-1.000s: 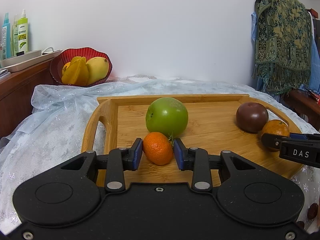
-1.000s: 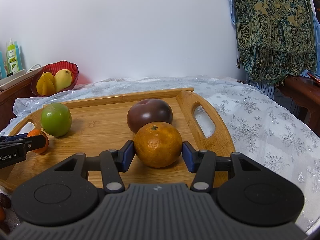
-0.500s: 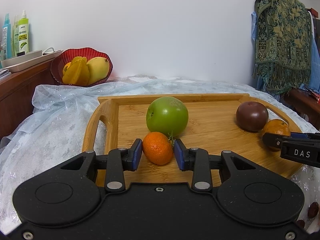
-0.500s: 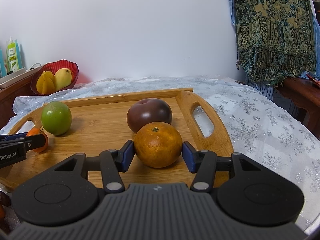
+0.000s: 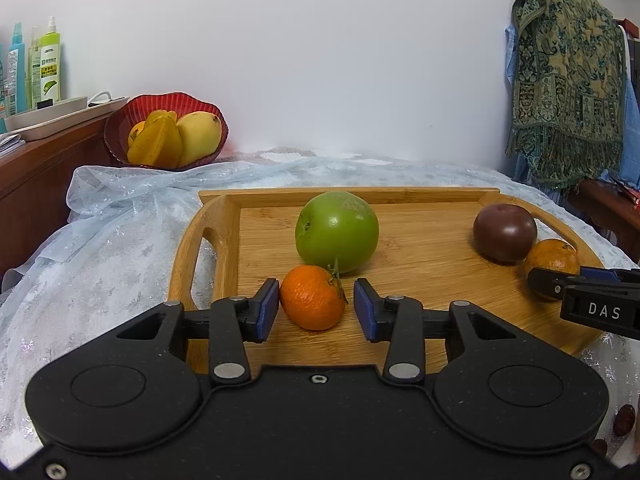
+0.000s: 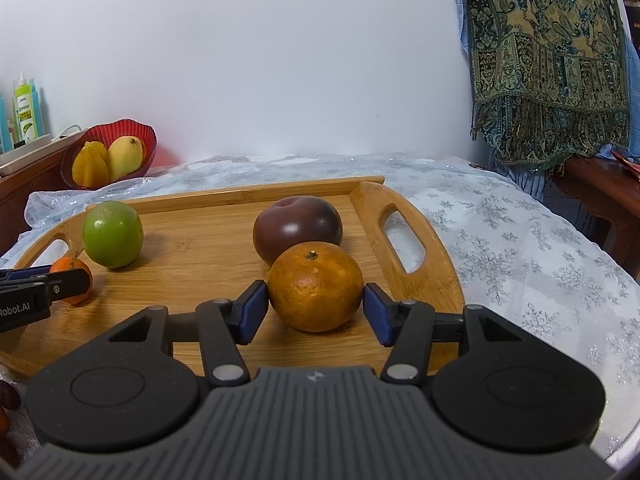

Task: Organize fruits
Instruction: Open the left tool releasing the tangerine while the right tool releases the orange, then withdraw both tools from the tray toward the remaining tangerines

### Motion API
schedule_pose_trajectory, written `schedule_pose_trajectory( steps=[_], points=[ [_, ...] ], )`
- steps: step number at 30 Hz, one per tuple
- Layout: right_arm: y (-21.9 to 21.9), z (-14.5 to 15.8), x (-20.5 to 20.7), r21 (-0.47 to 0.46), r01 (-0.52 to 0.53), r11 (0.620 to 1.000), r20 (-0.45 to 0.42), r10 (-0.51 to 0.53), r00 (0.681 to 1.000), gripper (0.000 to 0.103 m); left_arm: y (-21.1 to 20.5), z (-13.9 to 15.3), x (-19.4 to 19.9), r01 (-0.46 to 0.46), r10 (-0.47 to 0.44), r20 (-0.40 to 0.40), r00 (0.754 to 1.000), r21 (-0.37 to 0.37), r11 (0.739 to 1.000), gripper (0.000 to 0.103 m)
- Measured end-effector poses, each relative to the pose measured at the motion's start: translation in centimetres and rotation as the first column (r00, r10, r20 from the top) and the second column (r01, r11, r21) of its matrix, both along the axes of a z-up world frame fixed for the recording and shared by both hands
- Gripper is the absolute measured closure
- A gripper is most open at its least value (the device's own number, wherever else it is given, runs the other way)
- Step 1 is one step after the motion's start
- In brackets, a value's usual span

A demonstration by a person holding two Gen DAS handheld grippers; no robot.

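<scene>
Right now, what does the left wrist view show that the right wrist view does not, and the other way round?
Only the left wrist view shows the left gripper head-on, its pads apart around the small mandarin. Only the right wrist view shows the right gripper head-on, open around the large orange, and the tray's right handle. Both show the wooden tray, green apple, dark plum and red fruit bowl.

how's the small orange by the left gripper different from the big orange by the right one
The small orange is brighter and keeps a green stem; the big orange is duller, brownish, with only a stub. The small one sits before the green fruit, the big one before the dark purple fruit. Both rest on the wooden tray between open fingers.
</scene>
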State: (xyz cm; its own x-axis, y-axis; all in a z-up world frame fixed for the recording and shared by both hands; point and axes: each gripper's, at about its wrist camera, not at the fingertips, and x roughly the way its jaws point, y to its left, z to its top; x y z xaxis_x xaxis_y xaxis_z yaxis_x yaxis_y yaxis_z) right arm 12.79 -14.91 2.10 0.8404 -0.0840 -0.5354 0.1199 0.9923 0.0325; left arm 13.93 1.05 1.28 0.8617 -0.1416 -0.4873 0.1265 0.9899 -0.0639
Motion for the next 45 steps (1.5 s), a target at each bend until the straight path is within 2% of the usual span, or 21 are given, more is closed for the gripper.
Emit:
schedule_pose_trajectory(
  steps=[11, 29, 39, 45],
  points=[
    [0.0, 0.0, -0.1, 0.005, -0.001, 1.000, -0.006, 0.001, 1.000, 0.031, 0.1, 0.2, -0.5, 0.004, -0.004, 0.007, 1.000, 0.001, 1.000, 0.050],
    [0.3, 0.0, -1.4, 0.003, -0.011, 1.000, -0.001, 0.011, 1.000, 0.019, 0.0, 0.7, -2.1, 0.022, -0.022, 0.011, 1.000, -0.011, 1.000, 0.028],
    [0.4, 0.3, -4.9, 0.011, -0.034, 0.999, 0.056, 0.034, 0.998, 0.013, 1.0, 1.2, -6.3, 0.060, -0.059, 0.045, 0.997, -0.037, 0.997, 0.013],
    [1.7, 1.0, -7.3, -0.057, -0.089, 0.994, 0.127, 0.096, 0.987, 0.009, 0.8, 1.2, -9.4, 0.084, -0.082, 0.086, 0.993, -0.015, 0.996, 0.010]
  ],
)
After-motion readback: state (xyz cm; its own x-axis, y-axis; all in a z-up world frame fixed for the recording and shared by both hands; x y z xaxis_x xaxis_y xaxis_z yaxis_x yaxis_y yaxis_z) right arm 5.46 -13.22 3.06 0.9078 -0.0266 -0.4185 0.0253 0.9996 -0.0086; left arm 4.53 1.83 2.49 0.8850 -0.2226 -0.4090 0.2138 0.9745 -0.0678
